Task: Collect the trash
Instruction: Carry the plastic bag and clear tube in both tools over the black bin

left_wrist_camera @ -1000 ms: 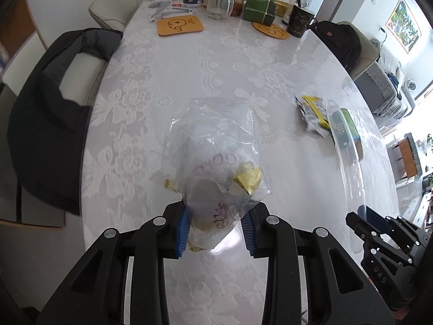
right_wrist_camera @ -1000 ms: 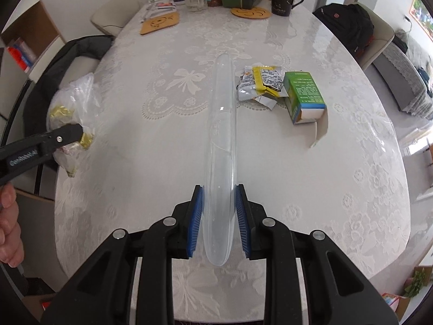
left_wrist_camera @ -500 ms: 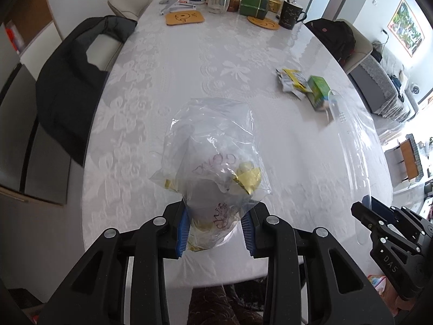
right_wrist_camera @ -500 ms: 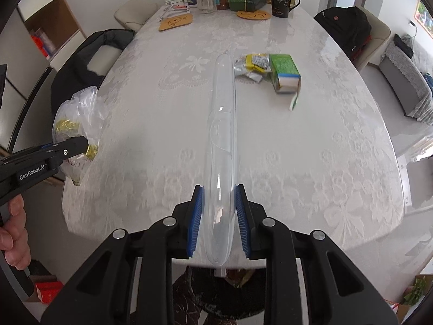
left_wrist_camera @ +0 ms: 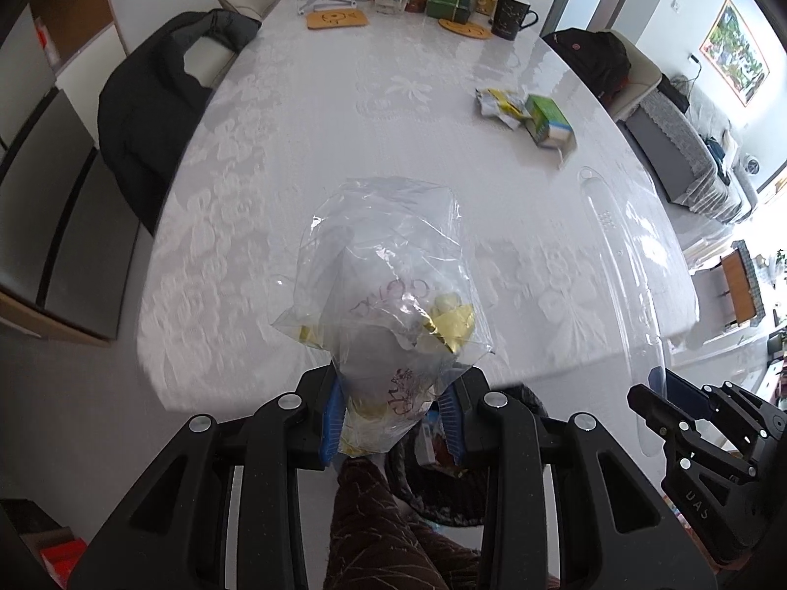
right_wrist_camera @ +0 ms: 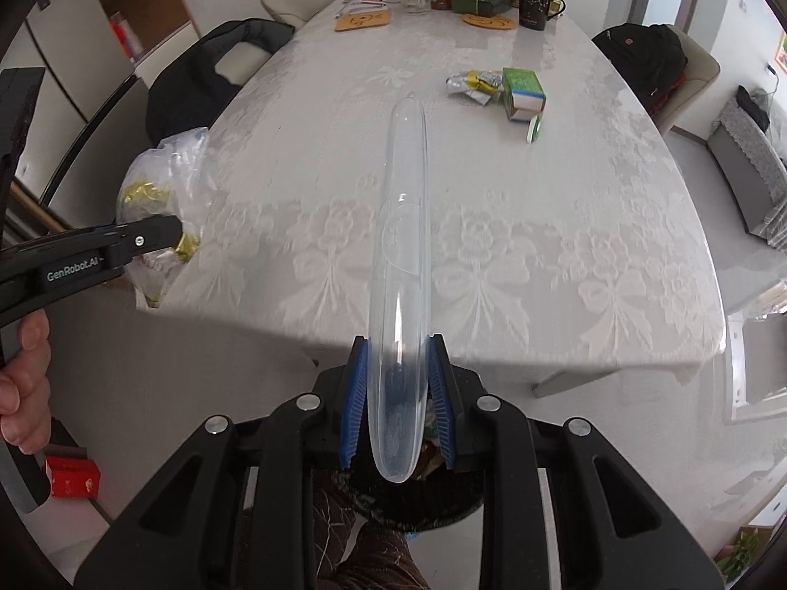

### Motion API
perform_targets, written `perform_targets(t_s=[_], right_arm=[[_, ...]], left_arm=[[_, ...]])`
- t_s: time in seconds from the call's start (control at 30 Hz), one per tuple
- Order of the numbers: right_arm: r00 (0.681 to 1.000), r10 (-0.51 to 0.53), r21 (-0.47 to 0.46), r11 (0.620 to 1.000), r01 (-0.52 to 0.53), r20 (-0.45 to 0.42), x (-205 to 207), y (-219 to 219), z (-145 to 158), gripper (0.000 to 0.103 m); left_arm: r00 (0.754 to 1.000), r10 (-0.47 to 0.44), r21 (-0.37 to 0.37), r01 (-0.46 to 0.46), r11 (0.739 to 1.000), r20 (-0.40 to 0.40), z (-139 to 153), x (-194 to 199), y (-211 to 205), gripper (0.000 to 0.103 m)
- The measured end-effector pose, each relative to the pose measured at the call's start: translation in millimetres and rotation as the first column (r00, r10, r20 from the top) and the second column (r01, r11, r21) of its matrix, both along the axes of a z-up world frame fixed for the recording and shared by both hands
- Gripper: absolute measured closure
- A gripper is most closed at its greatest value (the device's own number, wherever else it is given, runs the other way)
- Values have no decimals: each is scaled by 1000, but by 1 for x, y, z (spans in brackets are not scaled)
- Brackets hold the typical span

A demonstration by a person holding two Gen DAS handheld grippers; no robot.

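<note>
two grippers | left gripper [left_wrist_camera: 393, 420] clamps clear bag [left_wrist_camera: 388, 295] of yellow wrappers [left_wrist_camera: 450, 325] | right gripper [right_wrist_camera: 397, 405] clamps clear lid [right_wrist_camera: 401, 265]

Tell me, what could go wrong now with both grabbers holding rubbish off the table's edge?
The left gripper pinches only the bottom of the thin plastic bag, so it might slip free. The right gripper clamps just the end of the clear plastic lid, which could tilt or miss the bin below.
</note>
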State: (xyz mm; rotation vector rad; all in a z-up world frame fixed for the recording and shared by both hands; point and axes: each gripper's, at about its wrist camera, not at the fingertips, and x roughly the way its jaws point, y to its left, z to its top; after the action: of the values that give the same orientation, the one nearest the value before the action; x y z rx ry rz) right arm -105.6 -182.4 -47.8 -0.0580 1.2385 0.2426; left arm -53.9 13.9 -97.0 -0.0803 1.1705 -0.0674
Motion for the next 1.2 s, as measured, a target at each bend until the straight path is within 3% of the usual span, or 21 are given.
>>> perform_targets(t_s=[0.37,0.67,1.2], right_arm=[[998,42,32,999,-41,-36,-71,-25,-14,79],[988,117,70,991,-110,-103,-118,-28,-44,79],[940,105,-6,994,-113,-325,-119,-27,-126,79]], left_arm=[[1000,-3,-49,3,999,-15,-27,-78,-29,71],[999,-12,-64,8,998,-52,-53,-114,-37,71],[987,13,-60,-23,998,-158,-125,-122,-28,71]])
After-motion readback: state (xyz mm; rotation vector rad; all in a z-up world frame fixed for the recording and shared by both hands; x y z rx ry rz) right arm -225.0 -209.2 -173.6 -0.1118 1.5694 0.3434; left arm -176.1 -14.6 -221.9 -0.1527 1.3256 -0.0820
